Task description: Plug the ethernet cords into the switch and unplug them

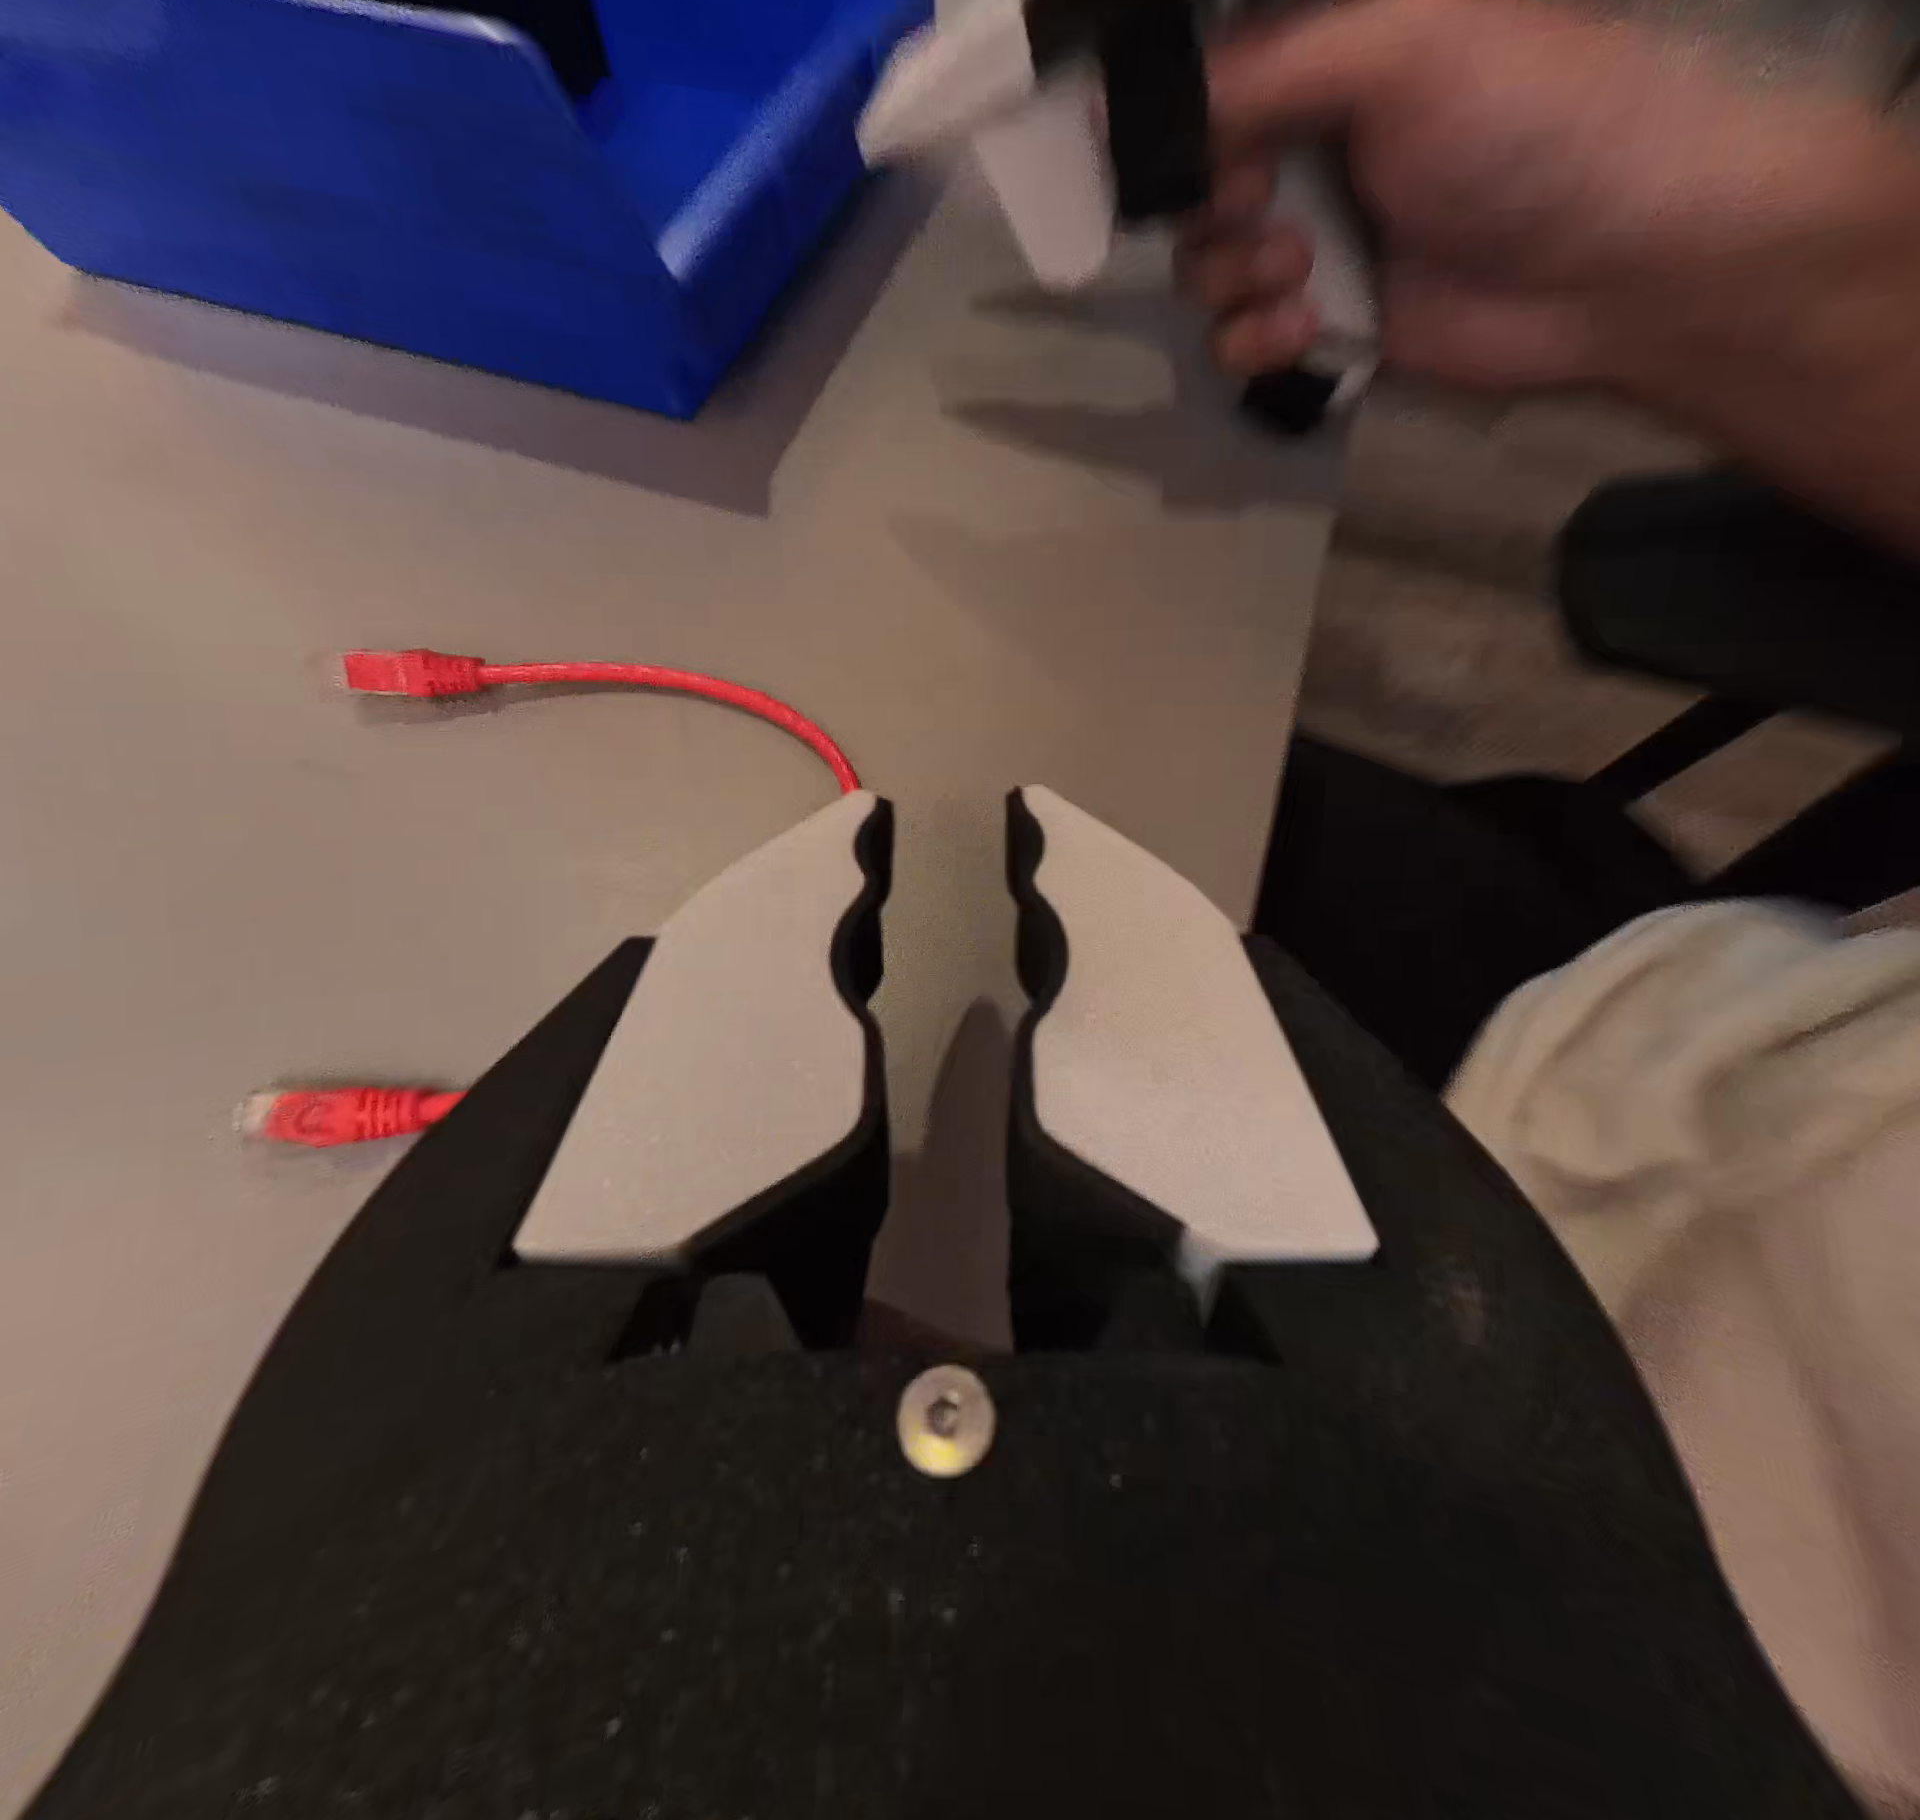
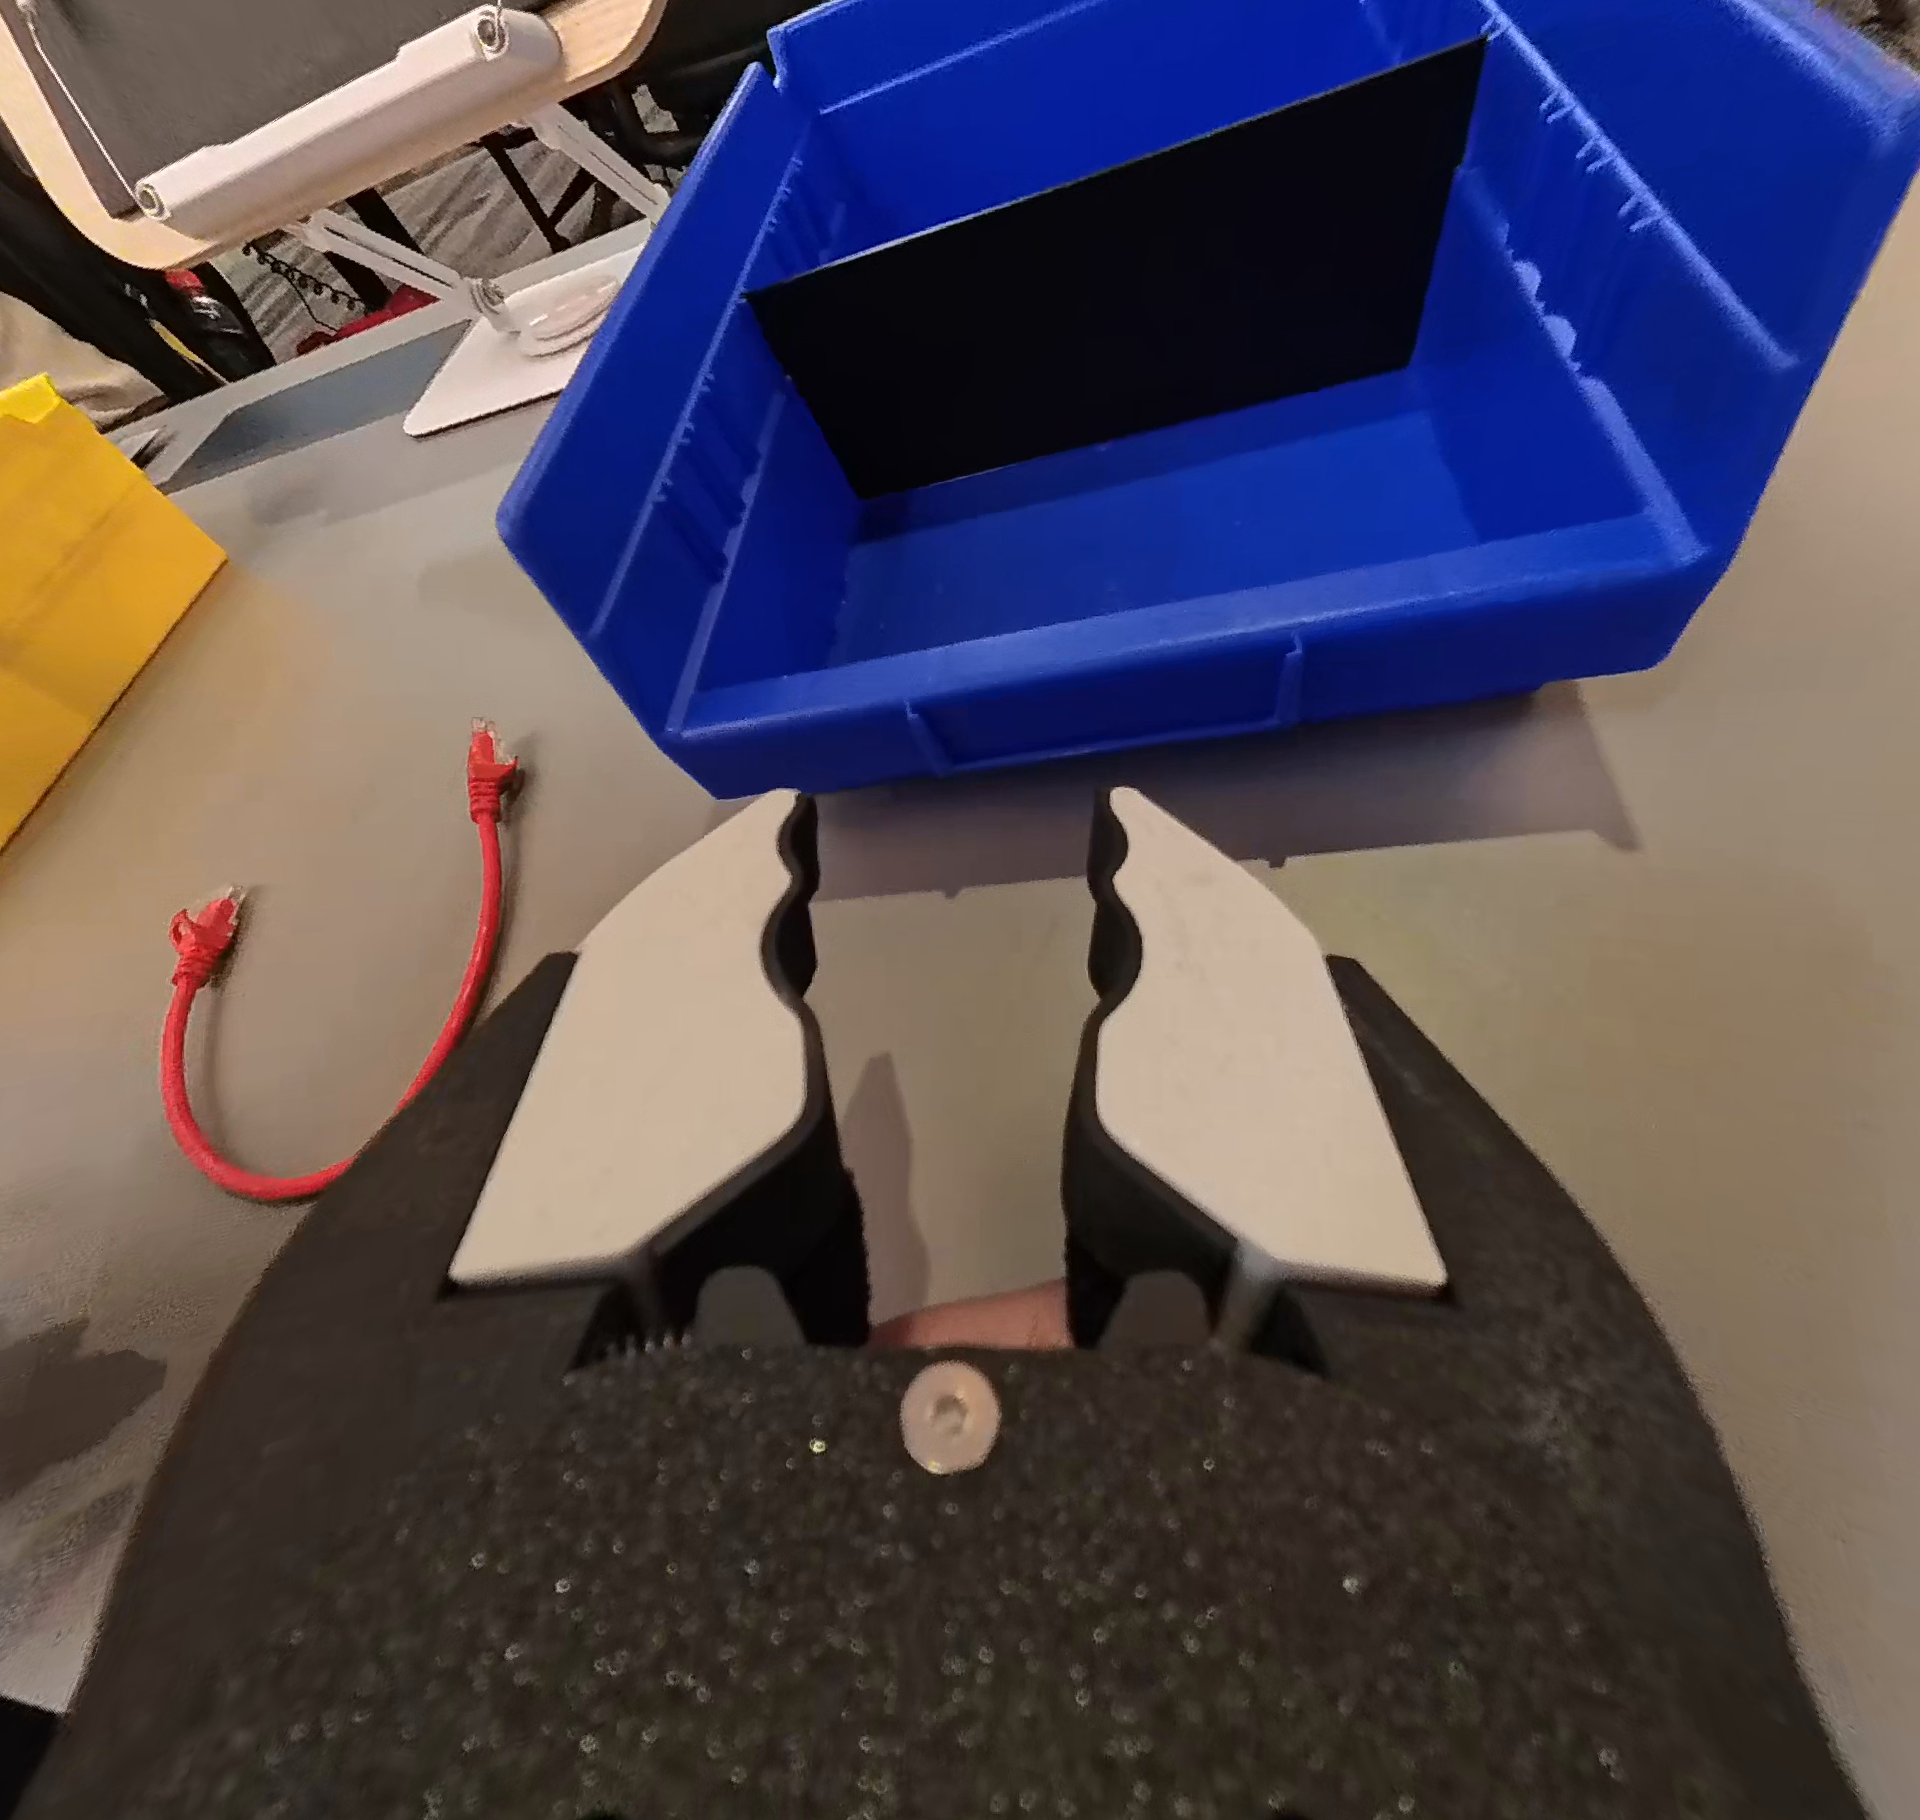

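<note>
A short red ethernet cord (image 1: 665,679) lies loose on the grey table (image 1: 312,835), one plug (image 1: 405,674) far left and the other plug (image 1: 332,1116) nearer. My left gripper (image 1: 948,804) is open and empty above the table; the cord passes under its left finger. In the right wrist view the same cord (image 2: 457,991) lies in a U to the left of my right gripper (image 2: 951,809), which is open and empty just in front of a blue bin (image 2: 1195,690). No switch is in view.
The blue bin (image 1: 416,212), with a black divider (image 2: 1122,316), stands at the back. A yellow bin (image 2: 73,575) sits at the left. A white stand (image 2: 343,129) is behind. A blurred hand with the other gripper (image 1: 1507,160) shows at upper right. The table edge (image 1: 1288,710) is at the right.
</note>
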A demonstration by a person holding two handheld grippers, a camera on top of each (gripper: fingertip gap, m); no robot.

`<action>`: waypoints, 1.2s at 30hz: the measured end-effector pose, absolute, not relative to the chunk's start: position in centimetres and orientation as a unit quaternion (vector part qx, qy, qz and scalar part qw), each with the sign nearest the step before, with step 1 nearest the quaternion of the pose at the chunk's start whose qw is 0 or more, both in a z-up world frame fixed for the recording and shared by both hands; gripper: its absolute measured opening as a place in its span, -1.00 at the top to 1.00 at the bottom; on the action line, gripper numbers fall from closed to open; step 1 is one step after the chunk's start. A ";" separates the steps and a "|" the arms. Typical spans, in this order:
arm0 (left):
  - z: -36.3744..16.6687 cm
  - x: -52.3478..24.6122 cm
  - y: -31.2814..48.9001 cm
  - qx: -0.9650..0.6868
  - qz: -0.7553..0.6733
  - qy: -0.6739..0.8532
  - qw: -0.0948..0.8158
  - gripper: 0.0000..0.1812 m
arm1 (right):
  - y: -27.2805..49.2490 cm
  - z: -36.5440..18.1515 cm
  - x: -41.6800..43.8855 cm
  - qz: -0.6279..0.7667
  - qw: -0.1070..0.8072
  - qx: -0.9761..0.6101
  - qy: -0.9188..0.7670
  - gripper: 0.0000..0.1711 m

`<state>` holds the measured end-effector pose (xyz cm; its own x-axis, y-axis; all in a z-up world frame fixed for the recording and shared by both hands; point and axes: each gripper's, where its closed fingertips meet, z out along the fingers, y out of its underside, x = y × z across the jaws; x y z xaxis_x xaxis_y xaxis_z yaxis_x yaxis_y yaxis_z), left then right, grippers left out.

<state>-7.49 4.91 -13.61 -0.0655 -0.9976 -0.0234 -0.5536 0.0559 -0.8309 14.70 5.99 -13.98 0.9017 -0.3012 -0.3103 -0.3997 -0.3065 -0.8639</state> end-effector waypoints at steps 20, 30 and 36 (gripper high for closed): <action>-12.1 -28.2 48.9 -0.737 -0.107 0.648 0.159 0.26 | 7.2 -14.7 12.5 0.092 0.533 -0.817 0.198 0.42; -18.1 -28.9 48.1 -0.728 -0.068 0.680 0.046 0.16 | 7.2 -15.0 12.6 0.131 0.526 -0.812 0.216 0.43; -19.0 -29.9 48.9 -0.715 -0.019 0.697 0.042 0.33 | 7.5 -15.0 12.4 0.138 0.524 -0.812 0.215 0.45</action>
